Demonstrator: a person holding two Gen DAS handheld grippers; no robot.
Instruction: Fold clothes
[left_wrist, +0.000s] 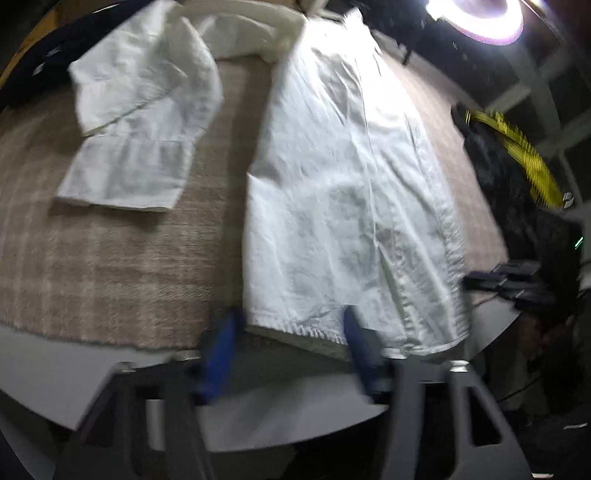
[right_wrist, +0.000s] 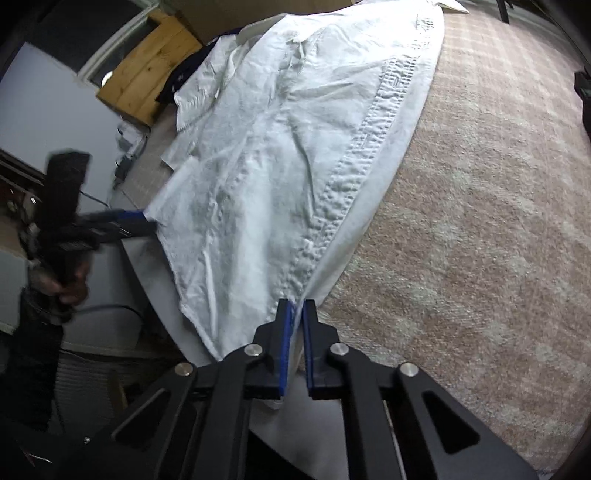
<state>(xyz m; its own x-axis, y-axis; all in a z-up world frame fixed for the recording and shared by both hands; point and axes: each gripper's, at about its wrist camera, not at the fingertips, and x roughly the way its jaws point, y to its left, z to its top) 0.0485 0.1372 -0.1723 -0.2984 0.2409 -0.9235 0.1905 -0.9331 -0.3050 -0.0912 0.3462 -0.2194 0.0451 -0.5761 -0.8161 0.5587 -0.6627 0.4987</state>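
White shirt spread on beige plaid cloth; right gripper pinched on its hem, left gripper wide apart, gripping nothing.

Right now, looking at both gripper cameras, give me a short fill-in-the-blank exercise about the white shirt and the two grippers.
1. The white cotton shirt lies spread on a beige checked ____.
2. The right gripper is ____ on the shirt's bottom hem.
3. The left gripper has its jaws ____ at the hem.
4. The pads on the fingers are coloured ____.

Missing words: cloth; shut; open; blue
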